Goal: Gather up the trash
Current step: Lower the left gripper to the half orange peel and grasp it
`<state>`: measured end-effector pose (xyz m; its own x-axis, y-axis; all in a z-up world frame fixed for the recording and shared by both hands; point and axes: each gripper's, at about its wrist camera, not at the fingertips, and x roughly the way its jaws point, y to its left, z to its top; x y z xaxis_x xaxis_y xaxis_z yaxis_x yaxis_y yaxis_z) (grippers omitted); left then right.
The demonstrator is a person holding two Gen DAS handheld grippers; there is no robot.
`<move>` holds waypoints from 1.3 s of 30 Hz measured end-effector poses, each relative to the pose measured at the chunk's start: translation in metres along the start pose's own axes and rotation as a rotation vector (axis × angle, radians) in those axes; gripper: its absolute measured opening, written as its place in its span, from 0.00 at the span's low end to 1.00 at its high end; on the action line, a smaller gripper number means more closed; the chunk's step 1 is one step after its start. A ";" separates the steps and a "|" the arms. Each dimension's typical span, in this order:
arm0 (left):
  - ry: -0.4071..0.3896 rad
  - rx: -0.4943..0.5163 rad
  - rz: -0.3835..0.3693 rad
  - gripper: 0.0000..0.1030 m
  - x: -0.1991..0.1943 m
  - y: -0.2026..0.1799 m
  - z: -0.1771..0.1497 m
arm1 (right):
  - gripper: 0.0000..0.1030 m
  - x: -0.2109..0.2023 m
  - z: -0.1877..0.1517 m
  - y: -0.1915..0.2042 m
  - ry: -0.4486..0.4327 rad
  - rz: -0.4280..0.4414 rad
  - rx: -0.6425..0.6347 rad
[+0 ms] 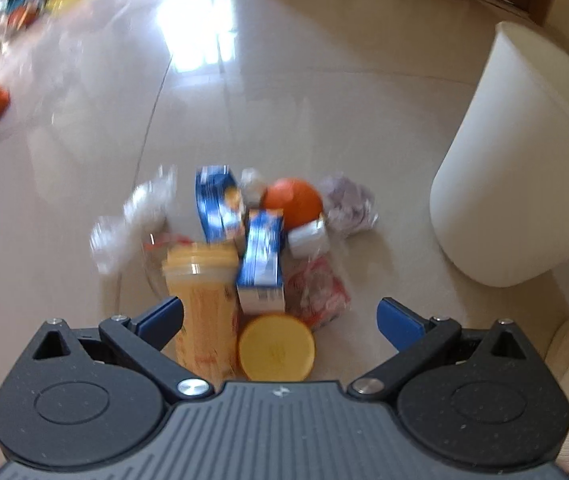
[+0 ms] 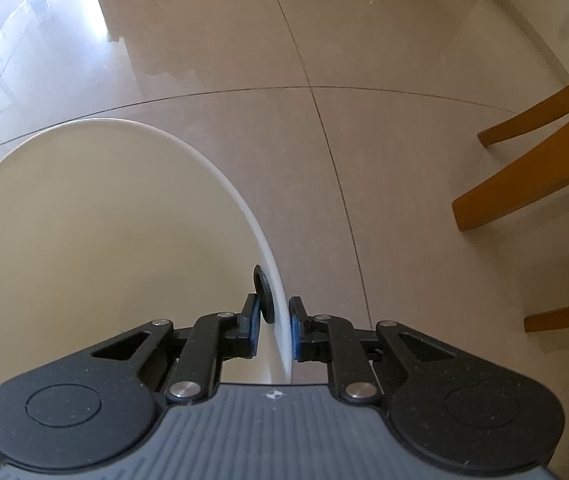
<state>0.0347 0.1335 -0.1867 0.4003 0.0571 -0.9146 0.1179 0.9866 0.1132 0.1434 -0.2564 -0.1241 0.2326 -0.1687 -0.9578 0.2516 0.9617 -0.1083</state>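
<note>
Left gripper [image 1: 280, 316] spread wide, nothing between the blue pads, poised over a heap of trash on the tiled floor [image 1: 324, 100]. Just ahead of the fingertips: a yellow-orange cup [image 1: 200, 300] beside the left finger, a round yellow lid [image 1: 276, 350] nearest the gripper body, a blue-and-white carton [image 1: 262, 264] standing between them. Further out, a second blue carton [image 1: 218, 206], an orange ball-like thing [image 1: 292, 200], clear crumpled plastic [image 1: 132, 220] to the left, a red-and-white wrapper [image 1: 320, 292] and a crumpled whitish wad [image 1: 350, 206] to the right — all blurred. Off to the right of the pile, well apart, a white bin [image 1: 516, 168] seen from outside.

Right wrist view: none of the trash, only the bin from above. Right gripper [image 2: 275, 328] clamped on the white bin's rim [image 2: 280, 320] — one finger inside, one outside, a black knob [image 2: 264, 296] on the inner wall just ahead of the inner finger. Bin interior bare as far as visible. To the right, wooden chair legs [image 2: 532, 168] on the floor.
</note>
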 end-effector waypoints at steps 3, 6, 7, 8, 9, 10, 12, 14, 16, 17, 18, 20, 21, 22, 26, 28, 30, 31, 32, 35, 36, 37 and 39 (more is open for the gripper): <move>0.034 0.002 0.001 0.99 0.019 -0.002 -0.016 | 0.19 -0.002 0.000 0.006 0.000 -0.014 0.000; 0.069 0.010 0.008 0.99 0.041 -0.008 -0.032 | 0.20 -0.003 0.000 0.010 -0.005 -0.029 -0.010; 0.081 0.008 0.018 0.99 0.048 -0.010 -0.038 | 0.20 -0.003 0.000 0.012 -0.004 -0.036 -0.013; 0.091 0.002 0.024 0.99 0.054 -0.011 -0.043 | 0.20 -0.005 -0.001 0.013 -0.002 -0.041 -0.016; 0.099 -0.006 0.026 0.99 0.061 -0.014 -0.049 | 0.20 -0.005 -0.002 0.014 -0.002 -0.043 -0.018; 0.105 -0.012 0.024 0.99 0.066 -0.016 -0.054 | 0.20 -0.005 -0.003 0.014 -0.002 -0.044 -0.020; 0.111 -0.025 0.024 0.99 0.076 -0.020 -0.064 | 0.20 -0.006 -0.002 0.015 -0.003 -0.044 -0.009; 0.132 -0.049 0.038 0.99 0.089 -0.022 -0.075 | 0.20 -0.007 -0.001 0.016 -0.004 -0.044 0.007; 0.148 -0.098 0.039 0.99 0.100 -0.022 -0.080 | 0.21 -0.007 0.000 0.016 -0.013 -0.046 0.013; 0.147 -0.119 0.038 0.99 0.104 -0.022 -0.082 | 0.21 -0.007 0.000 0.017 -0.016 -0.049 0.009; 0.143 -0.132 0.041 0.99 0.109 -0.022 -0.083 | 0.21 -0.008 0.000 0.018 -0.020 -0.052 0.003; 0.126 -0.137 0.043 0.99 0.114 -0.024 -0.082 | 0.21 -0.009 0.001 0.021 -0.025 -0.054 -0.002; 0.121 -0.137 0.044 0.99 0.117 -0.025 -0.081 | 0.21 -0.010 0.001 0.022 -0.028 -0.056 -0.007; 0.121 -0.147 0.051 0.99 0.121 -0.025 -0.079 | 0.21 -0.011 0.002 0.024 -0.030 -0.058 -0.014; 0.103 -0.207 0.086 0.99 0.127 -0.017 -0.074 | 0.21 -0.013 0.001 0.028 -0.041 -0.068 -0.038; 0.095 -0.215 0.090 0.97 0.129 -0.013 -0.071 | 0.22 -0.014 0.001 0.029 -0.043 -0.071 -0.042; 0.086 -0.230 0.111 0.97 0.130 -0.009 -0.067 | 0.22 -0.013 -0.001 0.027 -0.041 -0.070 -0.041; 0.087 -0.238 0.112 0.95 0.132 -0.007 -0.065 | 0.22 -0.014 -0.001 0.028 -0.039 -0.069 -0.038; 0.089 -0.246 0.108 0.89 0.133 -0.005 -0.065 | 0.22 -0.014 -0.001 0.027 -0.037 -0.068 -0.036; 0.108 -0.249 0.099 0.80 0.135 -0.004 -0.065 | 0.22 -0.013 0.000 0.027 -0.035 -0.066 -0.037; 0.107 -0.243 0.113 0.80 0.135 -0.004 -0.065 | 0.22 -0.014 0.000 0.027 -0.035 -0.066 -0.036; 0.103 -0.238 0.125 0.80 0.135 -0.005 -0.064 | 0.22 -0.013 0.001 0.027 -0.034 -0.065 -0.036; 0.102 -0.229 0.130 0.80 0.136 -0.004 -0.064 | 0.22 -0.013 0.002 0.026 -0.032 -0.062 -0.031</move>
<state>0.0307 0.1466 -0.3358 0.3035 0.1889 -0.9339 -0.1410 0.9783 0.1520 0.1488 -0.2296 -0.1137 0.2476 -0.2343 -0.9401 0.2369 0.9555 -0.1757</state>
